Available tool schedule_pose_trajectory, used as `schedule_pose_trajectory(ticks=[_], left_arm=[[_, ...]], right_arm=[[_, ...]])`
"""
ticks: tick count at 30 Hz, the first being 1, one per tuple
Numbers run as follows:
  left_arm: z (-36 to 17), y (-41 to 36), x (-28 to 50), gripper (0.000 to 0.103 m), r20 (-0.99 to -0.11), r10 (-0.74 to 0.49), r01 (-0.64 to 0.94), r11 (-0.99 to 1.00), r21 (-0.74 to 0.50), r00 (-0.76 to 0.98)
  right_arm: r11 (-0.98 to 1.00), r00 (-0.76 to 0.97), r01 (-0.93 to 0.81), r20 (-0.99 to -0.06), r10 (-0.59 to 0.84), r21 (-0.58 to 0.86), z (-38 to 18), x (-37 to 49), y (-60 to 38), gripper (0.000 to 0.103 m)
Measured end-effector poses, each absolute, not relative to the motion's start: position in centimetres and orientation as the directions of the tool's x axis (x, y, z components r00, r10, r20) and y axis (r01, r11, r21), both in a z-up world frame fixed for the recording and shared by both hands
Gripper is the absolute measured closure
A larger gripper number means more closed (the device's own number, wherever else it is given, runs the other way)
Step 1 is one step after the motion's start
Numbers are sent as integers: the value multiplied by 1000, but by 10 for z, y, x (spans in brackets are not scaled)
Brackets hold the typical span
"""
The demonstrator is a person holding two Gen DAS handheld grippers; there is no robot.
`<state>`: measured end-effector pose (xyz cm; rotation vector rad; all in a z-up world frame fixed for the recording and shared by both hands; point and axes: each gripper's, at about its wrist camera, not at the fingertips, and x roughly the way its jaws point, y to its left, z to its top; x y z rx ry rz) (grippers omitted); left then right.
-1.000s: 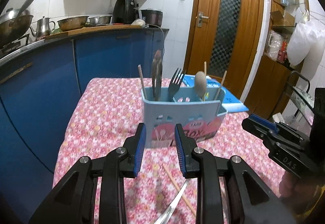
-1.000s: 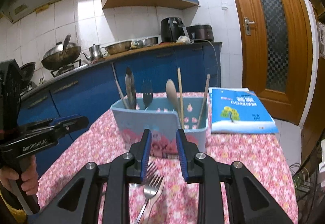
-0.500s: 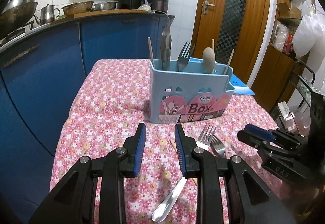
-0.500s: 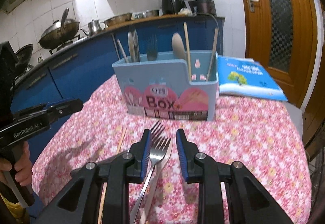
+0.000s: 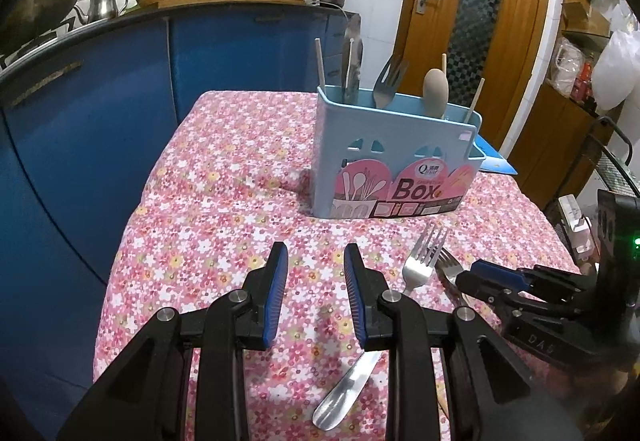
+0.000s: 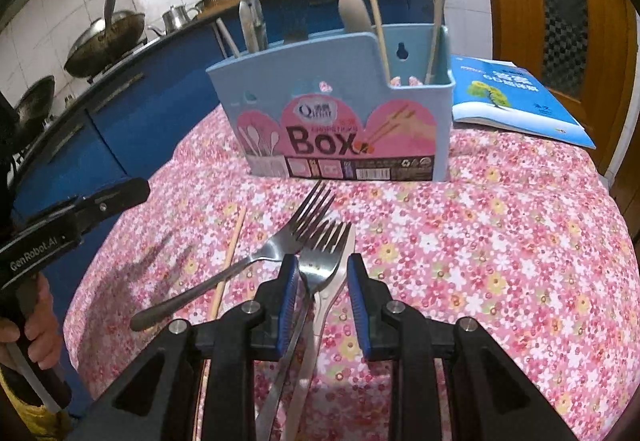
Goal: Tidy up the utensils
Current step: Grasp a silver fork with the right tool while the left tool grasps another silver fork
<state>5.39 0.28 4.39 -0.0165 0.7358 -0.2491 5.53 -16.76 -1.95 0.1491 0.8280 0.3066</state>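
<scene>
From the left wrist, a blue plastic holder point(image 5: 394, 157) stood upright on the flowered pink tablecloth point(image 5: 224, 177), with a dark fork, a pale wooden spoon and several chopsticks standing in it. Blue cabinets point(image 5: 100, 113) ran along the left, steel pots sat on the counter above, and a wooden door point(image 5: 476, 21) rose behind. The left gripper point(image 5: 316, 289) tilted down toward the cloth, its blue ribbed pads parted with only bare cloth between them, gripping nothing. A shiny steel fork point(image 5: 420, 265) lay just right of it, its handle passing under the right-hand finger. The right gripper point(image 5: 496, 277) reached in from the right edge, low over a second fork. From the right wrist, the holder point(image 6: 340, 113) stood straight ahead with a pink "Box" label on its front, and a blue booklet point(image 6: 516, 97) lay flat beside it on the right. The right gripper point(image 6: 323, 297) angled down with jaws partly open astride two overlapping forks point(image 6: 320, 261); whether the pads touched them could not be told. A third fork point(image 6: 256, 257) lay slanted leftward, crossing a wooden chopstick point(image 6: 230, 253). The left gripper point(image 6: 80, 213) hovered at the left, held by a hand point(image 6: 38, 325).
</scene>
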Motion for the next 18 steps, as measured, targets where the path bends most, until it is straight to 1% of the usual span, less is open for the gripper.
schedule_pose_trajectory(ticks=[8,11,18], left_arm=[[42,3,54,75,-668,-234,220,970,-108,706],[41,2,54,74,-670,-236,223,969,-107,704],[41,-9,53,75,-677,-247,249,964,-97,693]], right_arm=[[958,625,-212,-727,284,192,-23,63,-157,74],[961,623,-211,-734,271,176,-23,65,-155,77],[964,629,-167,-731,266,207,-22,62,-169,78]])
